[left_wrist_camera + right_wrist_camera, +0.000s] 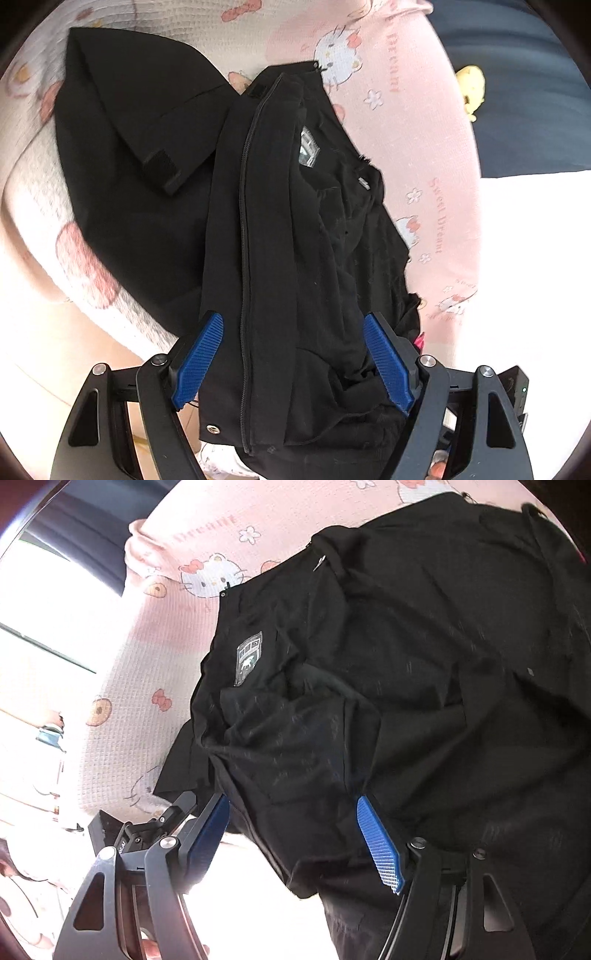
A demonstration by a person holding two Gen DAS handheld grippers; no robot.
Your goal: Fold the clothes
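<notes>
The left gripper (293,360) points forward and down. Its two blue fingers (197,360) stand wide apart, one on each side of a fold of black cloth. The pads do not squeeze it. The black arms of the gripper spread out like a V at the bottom of the left wrist view.

The right gripper (299,840) points down more steeply and is tipped to one side. Its blue fingers (378,843) also stand wide apart, with black cloth lying between them. The pads do not pinch it
</notes>
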